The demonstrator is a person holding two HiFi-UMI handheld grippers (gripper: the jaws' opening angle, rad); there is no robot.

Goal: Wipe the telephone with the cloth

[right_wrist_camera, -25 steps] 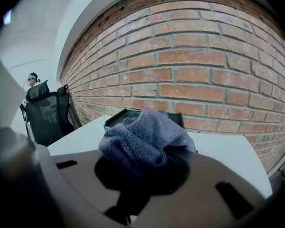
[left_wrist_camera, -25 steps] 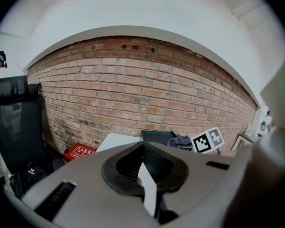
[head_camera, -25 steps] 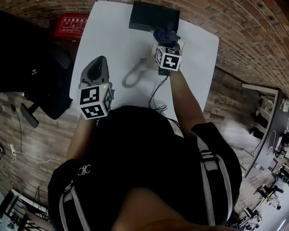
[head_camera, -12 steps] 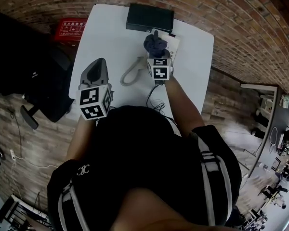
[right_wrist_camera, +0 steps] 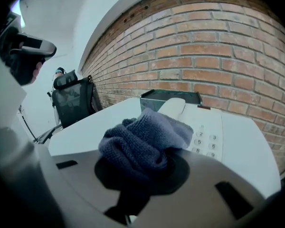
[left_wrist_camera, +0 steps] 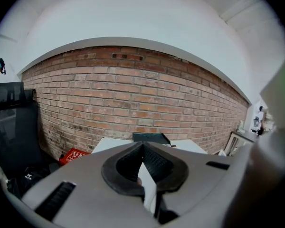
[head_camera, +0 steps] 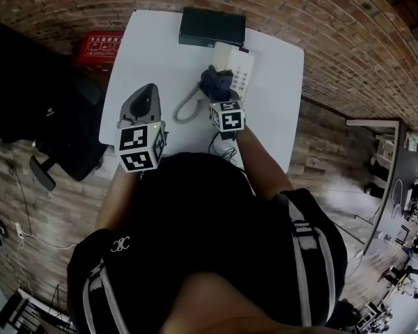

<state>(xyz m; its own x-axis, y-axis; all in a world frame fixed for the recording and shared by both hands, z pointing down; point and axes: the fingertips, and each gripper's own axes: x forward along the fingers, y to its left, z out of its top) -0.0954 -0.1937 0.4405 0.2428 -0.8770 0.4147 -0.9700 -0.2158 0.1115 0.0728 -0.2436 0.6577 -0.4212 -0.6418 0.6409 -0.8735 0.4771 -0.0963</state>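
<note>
The head view looks steeply down on the counter [head_camera: 160, 54] from above. Each gripper view looks level across it toward the brick wall [left_wrist_camera: 133, 94]; both share the black box [left_wrist_camera: 151, 137], far ahead of the left gripper [left_wrist_camera: 143, 145], nearer the right gripper [right_wrist_camera: 143, 156].

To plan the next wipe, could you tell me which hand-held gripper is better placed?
Right: the right hand-held gripper is shut on the cloth, close to the phone. The left hand-held gripper is shut, empty, farther off.
</note>
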